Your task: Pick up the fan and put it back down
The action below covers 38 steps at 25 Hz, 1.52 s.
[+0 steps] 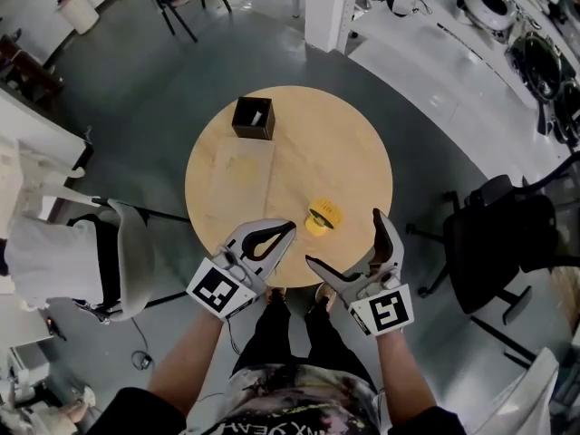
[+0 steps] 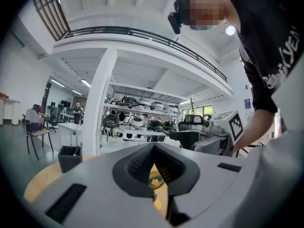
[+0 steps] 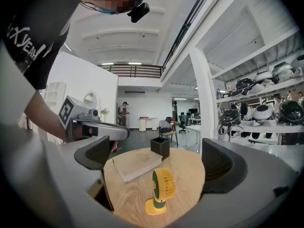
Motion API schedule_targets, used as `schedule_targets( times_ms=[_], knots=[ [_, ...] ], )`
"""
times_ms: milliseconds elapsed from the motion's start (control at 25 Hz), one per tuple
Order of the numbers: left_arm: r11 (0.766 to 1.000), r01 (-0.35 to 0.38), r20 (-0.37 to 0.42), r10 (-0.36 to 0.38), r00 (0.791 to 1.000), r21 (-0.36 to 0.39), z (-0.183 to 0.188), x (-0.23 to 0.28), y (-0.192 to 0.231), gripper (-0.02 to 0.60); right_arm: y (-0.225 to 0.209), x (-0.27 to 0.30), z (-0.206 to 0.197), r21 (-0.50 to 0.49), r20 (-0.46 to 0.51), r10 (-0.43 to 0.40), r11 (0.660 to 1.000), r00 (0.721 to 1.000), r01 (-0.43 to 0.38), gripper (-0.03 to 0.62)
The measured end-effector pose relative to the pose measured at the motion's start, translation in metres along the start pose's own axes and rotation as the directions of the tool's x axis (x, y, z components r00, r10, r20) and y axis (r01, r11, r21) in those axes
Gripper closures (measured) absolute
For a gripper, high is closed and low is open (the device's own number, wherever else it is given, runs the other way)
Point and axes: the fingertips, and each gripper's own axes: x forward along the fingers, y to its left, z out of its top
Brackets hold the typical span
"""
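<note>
Centrally, round wooden table (image 1: 349,148) on grey floor (image 1: 149,98); left hand-held gripper (image 1: 288,229) closed, right hand-held gripper (image 1: 343,237) wide.

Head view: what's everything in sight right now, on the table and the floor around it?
Table: one, light wood, round, centre.
Fan: one, yellow, upright near the table's near edge.
Box: one, black, open-topped, far left part of the table.
Book: one, pale, lying flat just nearer than the box.
Office chair: one, black, on the floor right of the table.
Grey chair: one, on the floor left of the table.
Left tongs: grey, shut, empty, left of the fan.
Right tongs: grey, open, empty, just short of the fan.
</note>
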Motion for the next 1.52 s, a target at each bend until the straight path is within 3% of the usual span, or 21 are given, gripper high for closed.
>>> schedule_targets(
  times_ms=[720, 1520],
  knots=[
    [1.000, -0.017, 0.027, 0.017, 0.999, 0.006, -0.106, 0.014, 0.009, 0.569, -0.010, 0.018, -0.125, -0.001, -0.028, -0.022, 1.000, 0.999, 0.022, 0.009],
    [0.998, -0.067, 0.016, 0.067, 0.998, 0.018, -0.135, 0.026, 0.025, 0.569, -0.023, 0.052, -0.146, -0.009, 0.019, -0.008, 1.000, 1.000, 0.008, 0.010]
  ],
)
